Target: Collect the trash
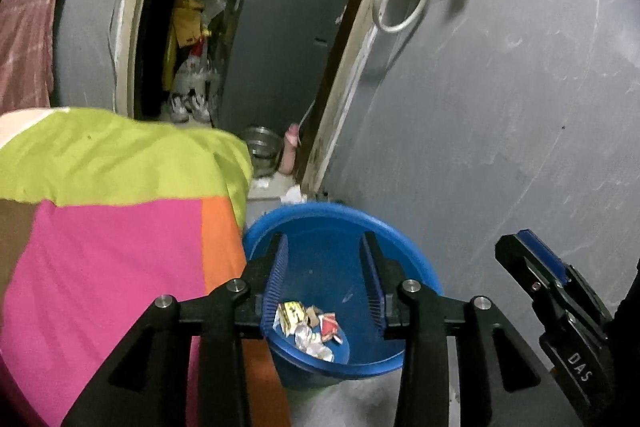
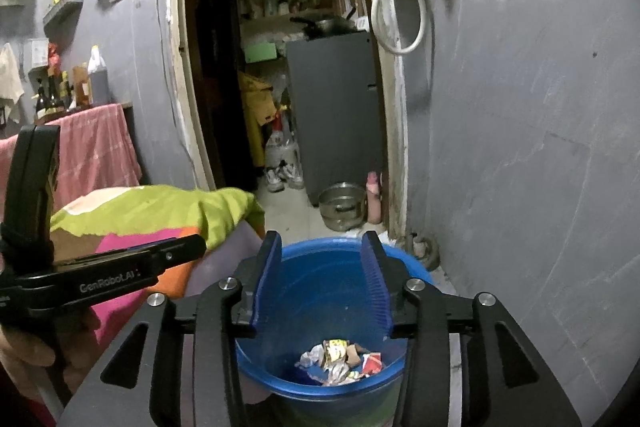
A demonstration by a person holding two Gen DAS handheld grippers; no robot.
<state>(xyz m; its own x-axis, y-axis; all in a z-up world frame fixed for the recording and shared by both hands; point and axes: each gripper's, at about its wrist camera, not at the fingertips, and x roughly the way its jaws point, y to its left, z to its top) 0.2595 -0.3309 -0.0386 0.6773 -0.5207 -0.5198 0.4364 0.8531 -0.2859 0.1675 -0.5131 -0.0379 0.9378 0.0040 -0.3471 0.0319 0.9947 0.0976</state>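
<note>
Now both grippers' jaws gape empty above the blue bin (image 1: 400,243), wrappers (image 2: 340,363) far below its rim.

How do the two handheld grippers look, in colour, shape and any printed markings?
Both are black frames with silver round bolts and two blue ribbed finger pads. The left gripper carries white "GenRobot.AI" lettering along its side, readable in the right wrist view. The right gripper shows white letters "DAS" on its body in the left wrist view.
</note>
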